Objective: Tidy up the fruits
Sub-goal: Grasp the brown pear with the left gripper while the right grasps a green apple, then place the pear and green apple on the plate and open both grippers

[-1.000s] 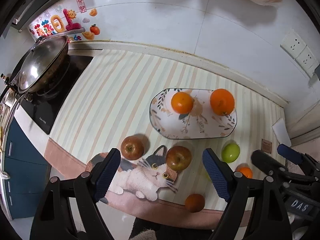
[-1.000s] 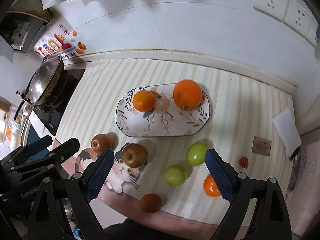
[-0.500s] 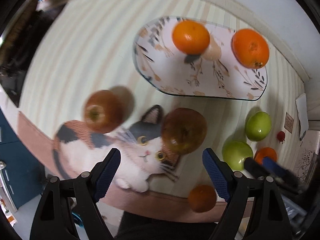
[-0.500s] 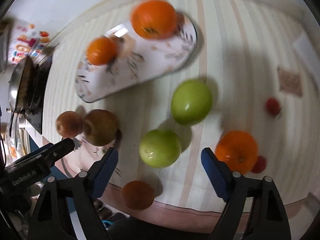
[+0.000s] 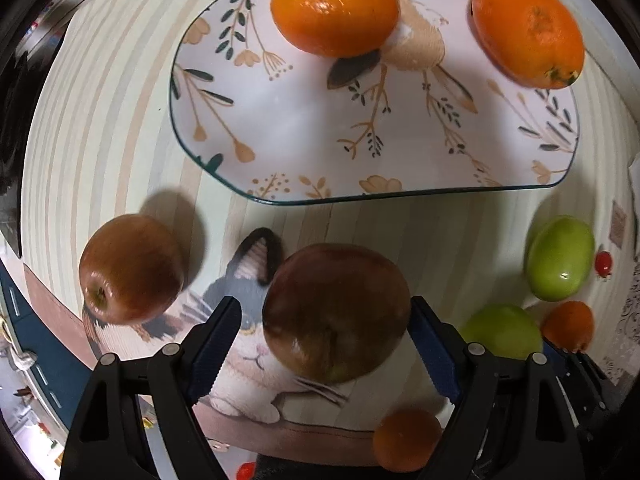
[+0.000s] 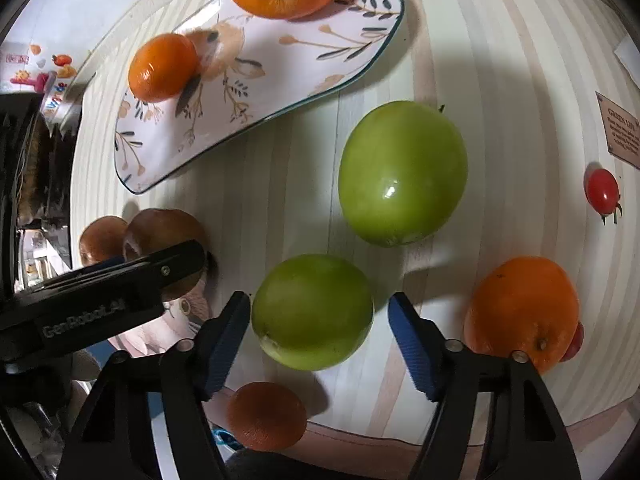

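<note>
Left wrist view, left to right: red apple (image 5: 130,270) at mid-left on the striped surface (image 5: 100,128), apart from the tongs. Left tongs (image 5: 326,342) at bottom centre, spread, straddling a second red apple (image 5: 336,312) on the cat print; right pad at or just beside its skin, left pad clear of it. Jaws just closing a little. Floral plate (image 5: 280,128) up top holds two oranges (image 5: 334,6).

Right wrist view: both red apples sit at mid-left behind the left tool's arm. Right tongs (image 6: 320,338) at bottom centre, spread either side of a green apple (image 6: 312,312), jaws just been closing, small gaps at both pads. Second green apple (image 6: 402,172) centre-right, loose orange (image 6: 524,312) lower right, cherry tomato (image 6: 602,190) far right.
</note>
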The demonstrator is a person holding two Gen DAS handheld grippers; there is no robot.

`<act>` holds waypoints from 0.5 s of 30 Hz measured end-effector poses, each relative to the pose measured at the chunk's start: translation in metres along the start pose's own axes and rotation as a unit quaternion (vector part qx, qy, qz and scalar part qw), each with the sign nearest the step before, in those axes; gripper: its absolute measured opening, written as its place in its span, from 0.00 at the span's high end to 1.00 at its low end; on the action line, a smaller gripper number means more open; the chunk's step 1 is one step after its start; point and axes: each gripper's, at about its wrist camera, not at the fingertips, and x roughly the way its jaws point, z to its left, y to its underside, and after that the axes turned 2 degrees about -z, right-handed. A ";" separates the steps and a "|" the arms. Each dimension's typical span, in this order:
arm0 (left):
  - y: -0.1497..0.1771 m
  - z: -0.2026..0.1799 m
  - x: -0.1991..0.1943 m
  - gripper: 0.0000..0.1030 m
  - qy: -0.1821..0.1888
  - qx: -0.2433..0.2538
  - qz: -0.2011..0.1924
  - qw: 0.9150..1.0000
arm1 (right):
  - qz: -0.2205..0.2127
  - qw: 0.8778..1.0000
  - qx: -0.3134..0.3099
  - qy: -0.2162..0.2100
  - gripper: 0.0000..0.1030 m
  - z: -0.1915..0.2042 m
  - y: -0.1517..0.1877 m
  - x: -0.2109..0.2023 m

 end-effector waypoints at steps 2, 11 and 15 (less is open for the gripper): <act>0.001 -0.002 0.002 0.33 0.008 0.002 -0.003 1.000 | 0.005 1.000 -0.004 0.001 0.36 0.002 0.000 0.003; 0.010 -0.007 -0.012 0.39 0.020 -0.008 -0.036 0.999 | -0.011 1.000 -0.024 0.006 0.41 0.011 0.002 0.003; 0.017 -0.001 -0.038 0.40 0.038 -0.010 -0.057 0.998 | -0.027 0.999 -0.030 -0.003 0.41 0.016 0.004 -0.015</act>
